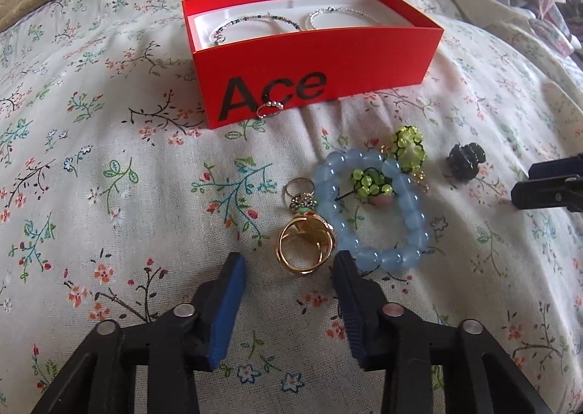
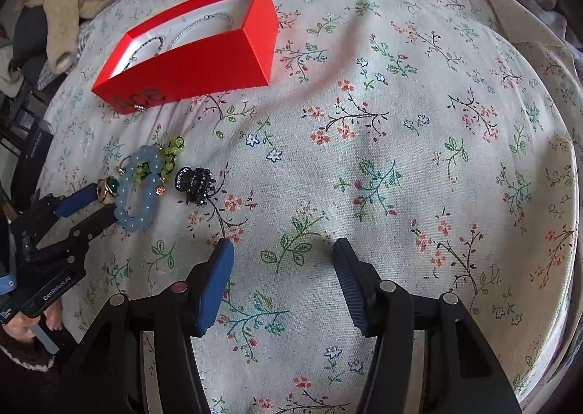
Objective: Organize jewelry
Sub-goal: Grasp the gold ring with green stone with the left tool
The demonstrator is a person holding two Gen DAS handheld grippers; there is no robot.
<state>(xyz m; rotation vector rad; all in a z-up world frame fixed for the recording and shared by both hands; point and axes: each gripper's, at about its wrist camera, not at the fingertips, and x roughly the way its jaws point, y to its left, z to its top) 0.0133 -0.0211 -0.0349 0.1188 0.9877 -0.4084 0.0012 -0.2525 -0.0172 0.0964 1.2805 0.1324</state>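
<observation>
Lower centre of the left wrist view: my left gripper (image 1: 289, 264), jaws narrowed but gripping nothing, brackets the gold band ring (image 1: 305, 245). I should centre before pinching, clear of the pale-blue bead bracelet (image 1: 371, 206). My right gripper (image 2: 284, 250) hangs half-open, empty.
</observation>
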